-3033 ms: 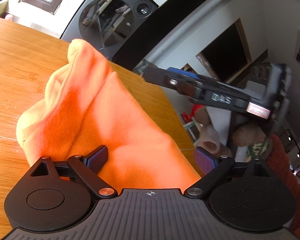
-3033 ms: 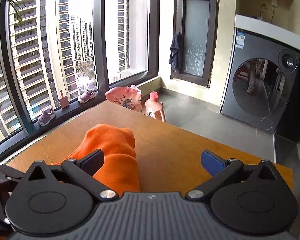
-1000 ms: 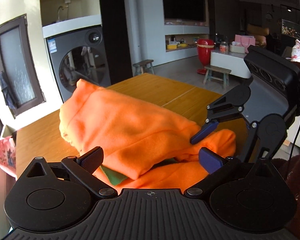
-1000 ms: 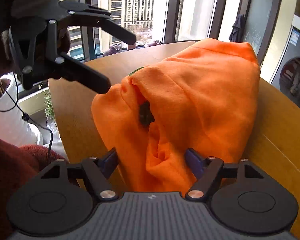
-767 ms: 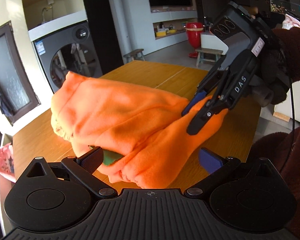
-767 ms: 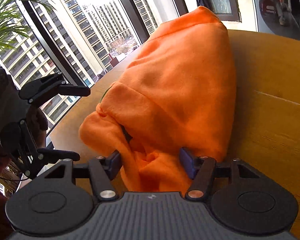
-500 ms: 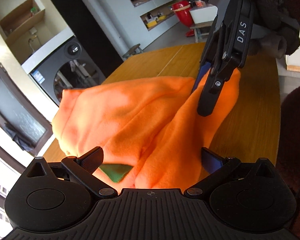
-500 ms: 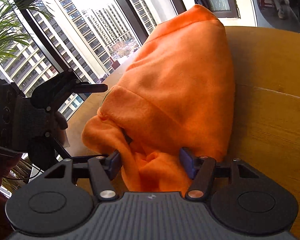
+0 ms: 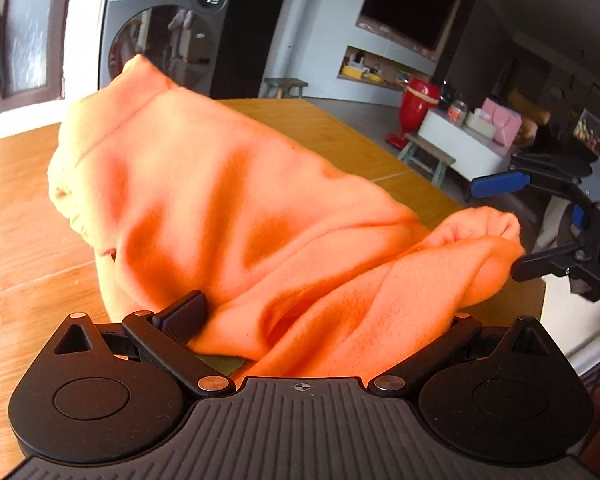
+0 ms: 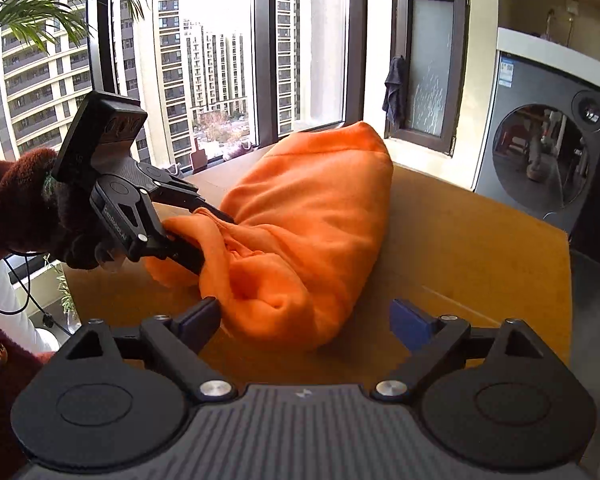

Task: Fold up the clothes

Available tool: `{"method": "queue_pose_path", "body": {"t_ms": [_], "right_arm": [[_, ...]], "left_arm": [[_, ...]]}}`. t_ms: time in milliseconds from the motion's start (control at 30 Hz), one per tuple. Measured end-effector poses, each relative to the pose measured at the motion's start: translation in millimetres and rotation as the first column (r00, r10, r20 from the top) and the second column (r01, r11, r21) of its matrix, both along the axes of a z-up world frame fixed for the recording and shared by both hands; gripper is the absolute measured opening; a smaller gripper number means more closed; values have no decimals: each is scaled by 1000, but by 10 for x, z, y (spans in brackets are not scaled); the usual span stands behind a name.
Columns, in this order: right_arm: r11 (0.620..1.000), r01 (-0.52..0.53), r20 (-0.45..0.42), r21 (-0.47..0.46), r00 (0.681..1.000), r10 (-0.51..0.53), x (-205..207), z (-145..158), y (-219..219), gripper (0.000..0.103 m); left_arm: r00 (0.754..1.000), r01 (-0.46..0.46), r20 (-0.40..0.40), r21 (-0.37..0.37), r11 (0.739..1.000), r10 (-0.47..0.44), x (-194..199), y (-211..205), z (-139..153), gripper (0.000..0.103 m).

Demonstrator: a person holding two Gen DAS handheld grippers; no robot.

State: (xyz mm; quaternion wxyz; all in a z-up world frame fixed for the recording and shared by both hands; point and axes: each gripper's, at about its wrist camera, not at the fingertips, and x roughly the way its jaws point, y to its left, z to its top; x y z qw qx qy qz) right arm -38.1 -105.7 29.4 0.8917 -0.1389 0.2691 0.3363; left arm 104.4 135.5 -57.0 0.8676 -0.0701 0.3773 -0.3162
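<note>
An orange fleece garment [image 9: 228, 200] lies bunched on the wooden table [image 9: 24, 248]; it also shows in the right wrist view [image 10: 312, 216]. My left gripper [image 9: 320, 316] is open, its jaws around a thick fold of the garment's near end; its right finger is hidden by cloth. In the right wrist view the left gripper [image 10: 204, 236] has cloth between its fingers. My right gripper [image 10: 306, 320] is open and empty, just off the garment's end, and shows at the right edge of the left wrist view [image 9: 516, 224].
A washing machine [image 10: 544, 152] stands beyond the table's far side. Tall windows [image 10: 204, 60] and a potted plant [image 10: 32, 4] are to the left. The table edge [image 9: 420, 176] drops off to the right; a white bench [image 9: 460, 144] stands beyond.
My right gripper has let go of the garment's end and pulled back, open. My left gripper has moved in, its jaws now around the garment's bunched end.
</note>
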Motion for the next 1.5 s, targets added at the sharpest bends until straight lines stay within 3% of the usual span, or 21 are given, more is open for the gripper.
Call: {"method": "queue_pose_path", "body": {"t_ms": [100, 233, 300, 367, 467, 533, 633, 700, 767, 867, 933, 1033, 1133, 1500], "right_arm": [[986, 16, 132, -164, 991, 6, -63, -125, -12, 101], [964, -19, 167, -267, 984, 66, -57, -391, 150, 101], [952, -32, 213, -303, 972, 100, -2, -480, 322, 101], [956, -24, 268, -292, 958, 106, 100, -502, 540, 98], [972, -64, 260, -224, 958, 123, 244, -404, 758, 80], [973, -99, 229, -208, 962, 147, 292, -344, 866, 50], [976, -102, 135, -195, 982, 129, 231, -350, 835, 29], [981, -102, 58, -166, 992, 113, 179, -340, 761, 24], [992, -90, -25, -86, 996, 88, 121, -229, 570, 22], [999, -30, -120, 17, 992, 32, 59, -78, 281, 22], [997, 10, -169, 77, 986, 3, 46, -26, 113, 22], [989, 52, -200, 140, 979, -24, 39, 58, -57, 22], [981, 75, -213, 177, 976, -36, 37, 122, -209, 22], [993, 18, -209, 118, 978, 7, 49, 210, -260, 21]], "left_arm": [[994, -52, -99, -154, 987, 37, 175, 232, -53, 103], [979, -107, -199, -309, 945, 46, 387, 496, -158, 103], [977, -111, -211, -336, 935, 41, 437, 550, -192, 103], [979, -101, -200, -323, 941, 36, 451, 544, -186, 103], [986, -69, -167, -275, 959, 23, 407, 494, -132, 103], [990, -45, -142, -248, 968, 10, 337, 440, -100, 103], [996, 8, -85, -173, 985, -23, 135, 315, -37, 103], [997, 68, -27, -85, 994, -70, -62, 197, 55, 103], [986, 135, 85, 72, 988, -141, -357, 20, 188, 103], [931, 186, 241, 336, 923, -275, -833, -254, 298, 103], [903, 185, 288, 408, 894, -318, -1013, -359, 328, 103], [866, 121, 375, 487, 865, -332, -1149, -498, 330, 103], [844, 126, 399, 501, 856, -358, -1061, -660, 296, 103], [763, 165, 461, 540, 825, -454, -700, -1259, 175, 103]]}}
